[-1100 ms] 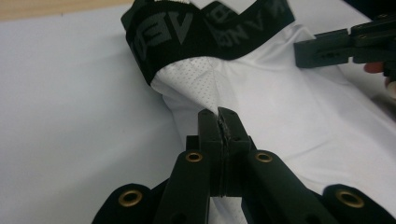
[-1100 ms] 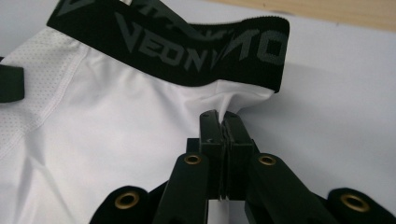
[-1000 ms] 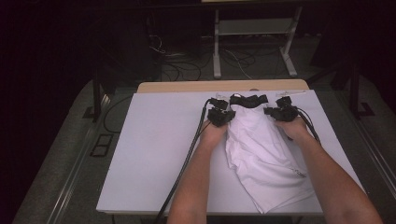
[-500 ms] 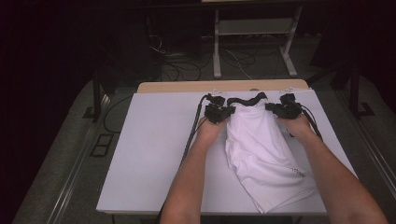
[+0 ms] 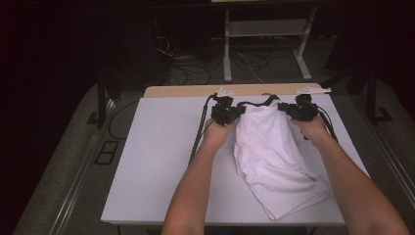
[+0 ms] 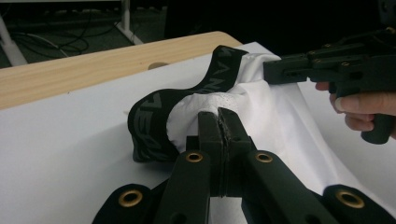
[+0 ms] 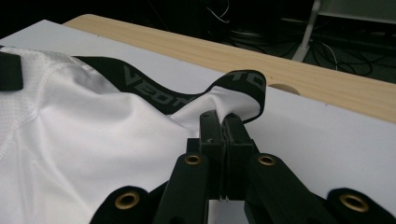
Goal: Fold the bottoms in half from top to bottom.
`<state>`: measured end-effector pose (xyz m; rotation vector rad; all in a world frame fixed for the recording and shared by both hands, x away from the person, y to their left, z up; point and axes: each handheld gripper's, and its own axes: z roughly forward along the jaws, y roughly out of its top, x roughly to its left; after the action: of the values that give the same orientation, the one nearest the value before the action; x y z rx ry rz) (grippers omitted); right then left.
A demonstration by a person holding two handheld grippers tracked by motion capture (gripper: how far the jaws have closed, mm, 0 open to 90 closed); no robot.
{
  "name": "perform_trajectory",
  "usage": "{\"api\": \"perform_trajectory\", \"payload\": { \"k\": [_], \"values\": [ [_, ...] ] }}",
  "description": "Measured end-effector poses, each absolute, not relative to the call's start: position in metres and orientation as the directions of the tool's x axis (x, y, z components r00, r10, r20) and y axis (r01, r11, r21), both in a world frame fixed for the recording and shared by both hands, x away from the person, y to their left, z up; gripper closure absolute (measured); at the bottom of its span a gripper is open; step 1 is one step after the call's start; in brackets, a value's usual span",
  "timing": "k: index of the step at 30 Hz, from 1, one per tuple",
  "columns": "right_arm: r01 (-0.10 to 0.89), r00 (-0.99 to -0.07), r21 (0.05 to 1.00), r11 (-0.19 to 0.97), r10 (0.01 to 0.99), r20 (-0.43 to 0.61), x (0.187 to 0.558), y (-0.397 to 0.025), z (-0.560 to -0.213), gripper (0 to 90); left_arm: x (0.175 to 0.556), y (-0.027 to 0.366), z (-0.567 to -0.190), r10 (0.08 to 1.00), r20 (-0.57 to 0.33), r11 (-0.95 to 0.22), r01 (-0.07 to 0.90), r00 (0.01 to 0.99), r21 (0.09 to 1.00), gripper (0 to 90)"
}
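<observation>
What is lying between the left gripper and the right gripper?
In the high view, the black waistband and top edge of the white garment span from the left gripper to the right gripper.

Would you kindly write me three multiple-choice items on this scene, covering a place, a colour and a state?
1. Where does the white garment lie on the table?
A. left half
B. right half
C. hanging off the far edge

2. What colour is the waistband?
A. black
B. red
C. yellow

3. How stands the left hand-held gripper?
A. wide open
B. shut on nothing
C. shut on the garment

Answers: 1 B, the high view shows it toward the right; 2 A, a black lettered band; 3 C, jaws pinch white fabric.
</observation>
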<state>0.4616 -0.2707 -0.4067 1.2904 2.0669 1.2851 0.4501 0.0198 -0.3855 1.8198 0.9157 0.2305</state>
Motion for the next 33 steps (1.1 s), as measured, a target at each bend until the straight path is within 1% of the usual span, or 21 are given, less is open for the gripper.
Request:
{"api": "perform_trajectory", "payload": {
  "k": [7,8,9,11,17,18,19,26,27,28,29,30,31,32,33],
  "values": [
    [0.480,-0.526,0.863,0.156,0.839,0.141,0.455,-0.277,-0.397,87.1,0.443,0.019,-0.377,0.658,-0.252,-0.162,0.460,0.710,0.873,88.2],
    [0.480,-0.526,0.863,0.156,0.839,0.141,0.455,-0.277,-0.397,87.1,0.436,0.018,-0.371,0.648,-0.240,-0.170,0.445,0.723,0.880,88.2],
    [0.465,-0.543,0.872,0.152,0.827,0.145,0.448,-0.281,-0.388,87.1,0.434,0.018,-0.370,0.646,-0.233,-0.175,0.438,0.726,0.882,88.2],
    [0.459,-0.553,0.875,0.156,0.820,0.143,0.442,-0.282,-0.382,87.1,0.427,0.017,-0.366,0.635,-0.230,-0.173,0.426,0.738,0.888,88.2],
    [0.447,-0.568,0.877,0.175,0.813,0.127,0.432,-0.284,-0.376,87.1,0.417,0.016,-0.364,0.618,-0.223,-0.177,0.409,0.754,0.895,88.1],
    [0.447,-0.568,0.877,0.175,0.813,0.127,0.432,-0.284,-0.376,87.1,0.407,0.013,-0.362,0.602,-0.218,-0.183,0.398,0.768,0.899,88.1],
    [0.436,-0.583,0.880,0.188,0.804,0.116,0.421,-0.285,-0.373,87.1,0.400,0.011,-0.362,0.593,-0.205,-0.197,0.388,0.778,0.901,88.0],
    [0.439,-0.596,0.874,0.207,0.795,0.111,0.406,-0.286,-0.374,87.1,0.387,0.008,-0.364,0.577,-0.194,-0.215,0.377,0.793,0.901,87.8],
    [0.439,-0.596,0.874,0.207,0.795,0.111,0.406,-0.286,-0.374,87.1,0.376,0.007,-0.368,0.569,-0.191,-0.225,0.375,0.800,0.900,87.8],
    [0.439,-0.596,0.874,0.207,0.795,0.111,0.406,-0.286,-0.374,87.1,0.376,0.007,-0.368,0.569,-0.191,-0.225,0.375,0.800,0.900,87.8],
    [0.438,-0.604,0.875,0.205,0.788,0.117,0.395,-0.288,-0.375,87.1,0.376,0.007,-0.368,0.569,-0.191,-0.225,0.375,0.800,0.900,87.8],
    [0.438,-0.604,0.875,0.205,0.788,0.117,0.395,-0.288,-0.375,86.9,0.367,0.008,-0.372,0.565,-0.193,-0.230,0.378,0.802,0.897,87.8],
    [0.438,-0.604,0.875,0.205,0.788,0.117,0.395,-0.288,-0.375,86.9,0.367,0.008,-0.372,0.565,-0.193,-0.230,0.378,0.802,0.897,87.8],
    [0.434,-0.614,0.878,0.203,0.779,0.123,0.383,-0.292,-0.378,86.9,0.367,0.008,-0.372,0.565,-0.193,-0.230,0.378,0.802,0.897,87.8],
    [0.428,-0.635,0.882,0.199,0.761,0.136,0.369,-0.297,-0.382,86.9,0.352,0.010,-0.378,0.554,-0.182,-0.247,0.369,0.812,0.896,87.8]
  ]
}}
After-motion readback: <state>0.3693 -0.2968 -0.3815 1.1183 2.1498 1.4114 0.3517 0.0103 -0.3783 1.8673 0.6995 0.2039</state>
